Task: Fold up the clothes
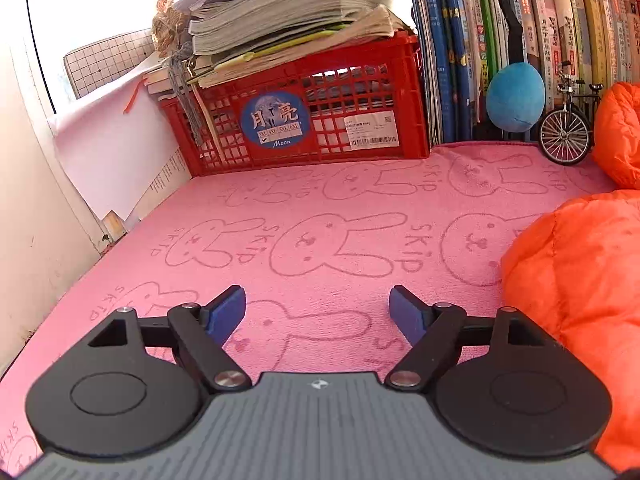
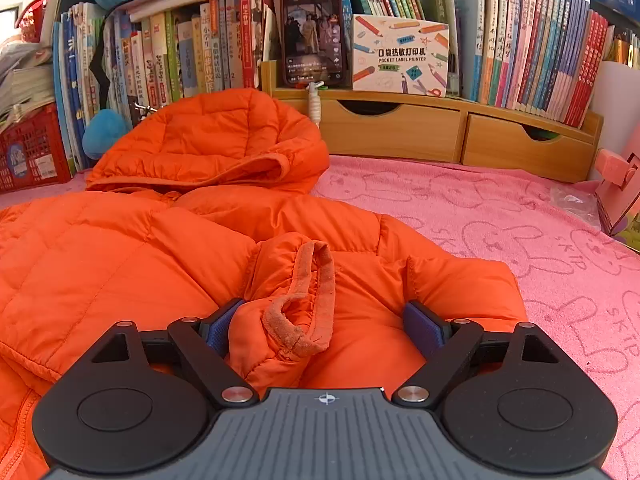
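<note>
An orange hooded puffer jacket (image 2: 132, 248) lies spread on a pink rabbit-print towel (image 2: 500, 216), hood (image 2: 212, 140) toward the bookshelf. A sleeve is folded across the body, its fuzzy cuff (image 2: 308, 304) lying between the jaws of my right gripper (image 2: 324, 324). That gripper is open, the left pad touching the sleeve. My left gripper (image 1: 318, 312) is open and empty above the bare towel (image 1: 280, 216), left of the jacket's edge (image 1: 580, 280).
A red crate (image 1: 320, 120) topped with stacked papers, upright books, a blue plush ball (image 1: 516, 96) and a model bicycle (image 1: 566, 128) stand at the back. A wooden drawer shelf (image 2: 440, 128) holds a phone (image 2: 314, 30) and a printer box (image 2: 400, 56). A pink object (image 2: 618, 184) stands at right.
</note>
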Demonstrator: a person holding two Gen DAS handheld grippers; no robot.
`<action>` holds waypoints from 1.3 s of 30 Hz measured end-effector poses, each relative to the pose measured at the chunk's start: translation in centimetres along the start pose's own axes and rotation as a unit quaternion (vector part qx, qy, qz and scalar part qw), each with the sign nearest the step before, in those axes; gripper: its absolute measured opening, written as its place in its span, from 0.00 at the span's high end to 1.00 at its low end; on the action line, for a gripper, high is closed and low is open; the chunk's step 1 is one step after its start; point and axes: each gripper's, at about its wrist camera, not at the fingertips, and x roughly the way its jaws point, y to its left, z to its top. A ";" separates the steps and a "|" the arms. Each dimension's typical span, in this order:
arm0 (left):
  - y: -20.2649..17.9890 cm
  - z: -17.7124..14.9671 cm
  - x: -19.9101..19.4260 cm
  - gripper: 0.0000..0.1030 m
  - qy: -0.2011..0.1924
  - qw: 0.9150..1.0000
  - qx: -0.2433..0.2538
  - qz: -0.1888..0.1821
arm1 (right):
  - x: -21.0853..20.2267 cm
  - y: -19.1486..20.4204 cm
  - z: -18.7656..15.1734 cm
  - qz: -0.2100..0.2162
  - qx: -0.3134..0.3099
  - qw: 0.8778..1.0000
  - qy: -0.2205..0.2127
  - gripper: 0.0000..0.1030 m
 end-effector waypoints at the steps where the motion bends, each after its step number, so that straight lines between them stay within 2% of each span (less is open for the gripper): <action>1: 0.2 0.1 -1.1 0.24 -0.015 1.000 -0.012 -0.018 | 0.0 0.0 0.0 0.000 0.000 1.000 0.000 0.17; 3: 0.5 0.4 -3.2 0.24 -0.044 0.997 -0.031 -0.056 | 0.0 0.0 0.0 0.000 0.000 1.000 0.000 0.16; 5: -0.8 1.1 -5.7 0.22 -0.078 0.991 -0.024 -0.103 | 0.0 0.0 0.0 -0.002 -0.001 1.000 -0.001 0.16; 8: -4.5 1.6 -7.7 0.16 -0.113 0.985 0.043 -0.120 | -0.2 0.1 0.0 -0.005 -0.003 1.000 -0.004 0.14; 9: -6.4 1.5 -7.8 0.16 -0.121 0.983 0.076 -0.112 | -0.2 0.1 -0.1 -0.006 -0.004 1.000 -0.007 0.14; 12: -9.3 0.9 -5.1 0.16 -0.089 0.986 0.121 -0.070 | -0.5 0.2 -0.1 -0.010 -0.007 1.000 -0.014 0.10; 14: -8.6 0.4 -3.4 0.16 -0.063 0.990 0.102 -0.069 | -0.6 0.3 -0.1 -0.013 -0.009 1.000 -0.019 0.06; 17: -7.5 0.3 -2.0 0.15 -0.043 0.994 0.082 -0.066 | -1.7 -0.6 -0.3 0.016 0.014 0.999 -0.049 0.00; 19: -7.4 -0.1 -1.9 0.13 -0.050 0.991 0.105 -0.060 | -2.0 -1.2 -0.3 0.024 0.035 0.997 -0.057 0.00; 22: -7.6 -0.2 -2.2 0.13 -0.057 0.990 0.117 -0.051 | -1.2 -1.0 0.0 0.015 0.032 0.999 -0.032 0.00; 26: -6.5 0.2 -3.7 0.13 -0.068 0.993 0.078 -0.065 | -0.7 0.1 0.0 -0.003 -0.001 1.000 -0.018 0.00; 34: -4.5 1.2 -6.9 0.14 -0.089 0.992 -0.001 -0.092 | -0.6 0.1 0.0 -0.002 -0.001 1.000 -0.011 0.00; 39: -4.7 0.7 -5.4 0.12 -0.061 0.997 0.018 -0.049 | -0.5 0.1 0.1 -0.003 -0.002 1.000 -0.010 0.00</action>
